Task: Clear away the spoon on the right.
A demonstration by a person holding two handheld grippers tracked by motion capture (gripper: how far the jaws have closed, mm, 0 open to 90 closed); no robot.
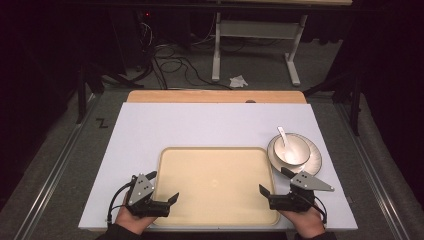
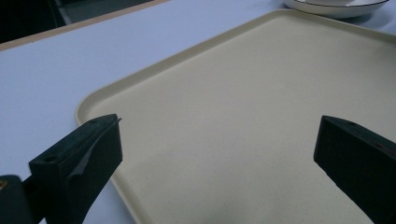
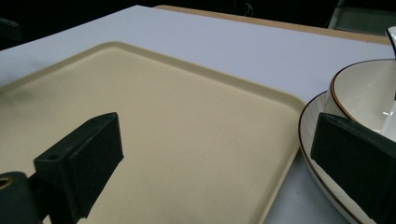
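A bare beige tray (image 1: 215,149) lies at the front middle of the white table. To its right stands a white plate (image 1: 314,161) carrying a white bowl (image 1: 292,150) with a white spoon (image 1: 283,136) in it. My left gripper (image 1: 162,186) stands open over the tray's front left corner, nothing between its jaws. My right gripper (image 1: 276,181) stands open at the tray's front right corner, just in front of the plate. In the left gripper view the gripper (image 2: 219,154) spans bare tray (image 2: 140,77). In the right gripper view the gripper (image 3: 219,154) has one jaw over the tray (image 3: 187,79), the other over the plate (image 3: 309,122) beside the bowl (image 3: 369,93).
The white table top (image 1: 200,122) has free room behind and left of the tray. A wooden strip (image 1: 215,96) runs along its far edge. Beyond it are floor cables (image 1: 170,62) and a desk frame (image 1: 255,30). Metal rails flank the table.
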